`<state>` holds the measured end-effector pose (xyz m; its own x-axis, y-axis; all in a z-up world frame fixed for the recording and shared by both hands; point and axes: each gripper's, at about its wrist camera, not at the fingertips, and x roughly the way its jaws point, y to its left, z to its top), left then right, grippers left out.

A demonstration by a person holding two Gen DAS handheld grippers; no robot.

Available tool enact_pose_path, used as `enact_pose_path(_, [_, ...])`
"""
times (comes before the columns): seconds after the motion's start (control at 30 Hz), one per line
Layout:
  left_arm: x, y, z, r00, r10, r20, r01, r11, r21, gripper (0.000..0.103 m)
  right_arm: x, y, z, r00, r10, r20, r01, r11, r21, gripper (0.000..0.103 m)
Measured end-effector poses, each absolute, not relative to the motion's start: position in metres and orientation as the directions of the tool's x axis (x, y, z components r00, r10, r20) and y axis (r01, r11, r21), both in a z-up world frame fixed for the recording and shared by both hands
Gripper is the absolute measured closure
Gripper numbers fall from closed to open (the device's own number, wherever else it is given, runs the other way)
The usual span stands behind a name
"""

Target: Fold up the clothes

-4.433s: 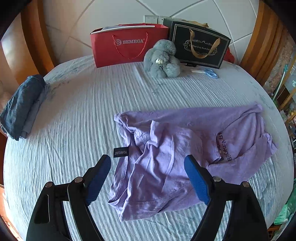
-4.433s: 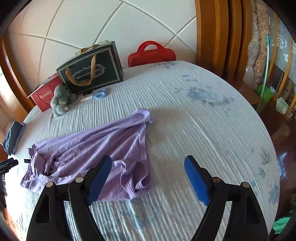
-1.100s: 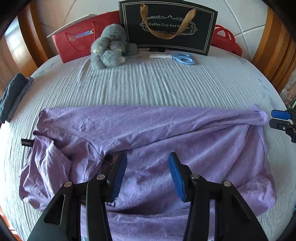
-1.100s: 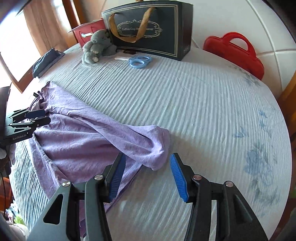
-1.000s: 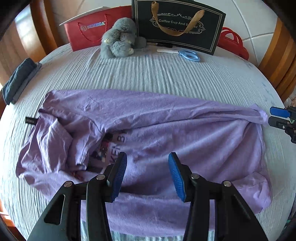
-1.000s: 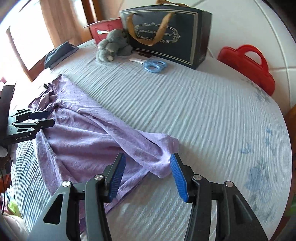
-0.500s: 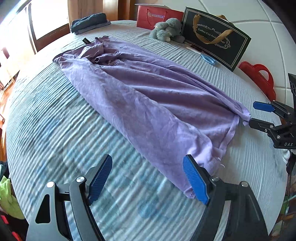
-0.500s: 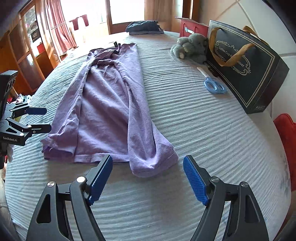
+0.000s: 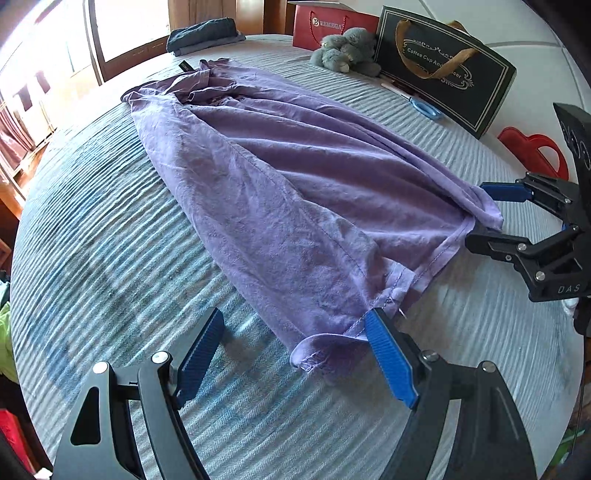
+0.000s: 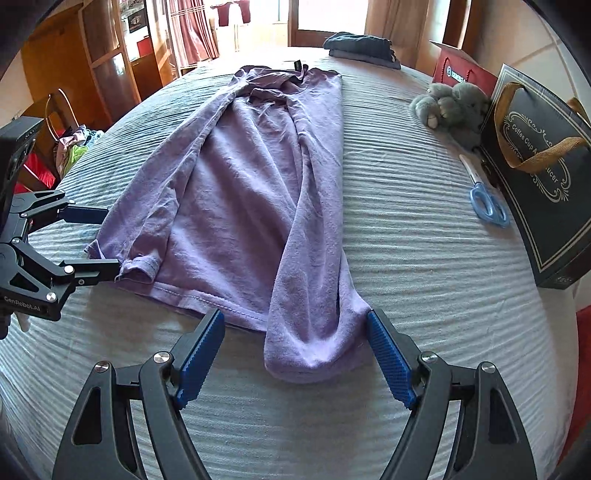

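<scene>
Both tongs spread wide at the near hem of the purple shirt [image 10: 255, 192]; neither grips cloth.

Left gripper [image 9: 295, 350]: jaws wide apart, right pad touching the hem corner, nothing clamped. Right gripper [image 10: 293, 354]: jaws wide, straddling the bunched hem end. Shirt lies lengthwise on the striped bedspread [image 10: 424, 258], collar at the far end. Only the right view shows the wardrobe [image 10: 110, 62] and clothes pile [image 10: 74, 146]; only the left shows the red case [image 9: 535, 151]. Alongside the shirt: scissors [image 10: 485, 201], plush toy [image 10: 454, 107], black gift bag [image 10: 543, 177], red bag [image 9: 321, 24], folded dark clothes [image 10: 360, 44].
</scene>
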<state>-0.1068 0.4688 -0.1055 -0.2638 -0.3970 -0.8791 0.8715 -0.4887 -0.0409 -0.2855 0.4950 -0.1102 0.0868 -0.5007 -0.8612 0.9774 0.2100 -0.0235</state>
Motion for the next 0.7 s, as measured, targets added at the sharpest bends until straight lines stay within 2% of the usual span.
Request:
enact_pose_path(0.43, [-0.107, 0.472, -0.099, -0.265, -0.372, -0.89, 0.89, -0.449, -0.078, 0.024, -0.287, 0.502, -0.111, 0.089, -0.523, -0.848, 0.976, 0.215, -0.031, 0.026])
enact_pose_path(0.5, [-0.112, 0.475, -0.102, -0.262, -0.375, -0.889, 0.884, -0.463, -0.065, 0.022, -0.288, 0.504, -0.109, 0.09, -0.519, -0.85, 0.974, 0.225, -0.034, 0.025])
enact_pose_path(0.6, [-0.123, 0.479, -0.106, -0.234, -0.388, -0.892, 0.872, -0.49, -0.015, 0.014, -0.29, 0.501, -0.112, 0.069, -0.511, -0.857, 0.971, 0.231, -0.059, 0.02])
enact_pose_path(0.7, [-0.125, 0.481, -0.107, -0.231, -0.408, -0.883, 0.875, -0.484, -0.006, 0.013, -0.29, 0.496, -0.115, 0.066, -0.524, -0.849, 0.972, 0.227, -0.064, 0.02])
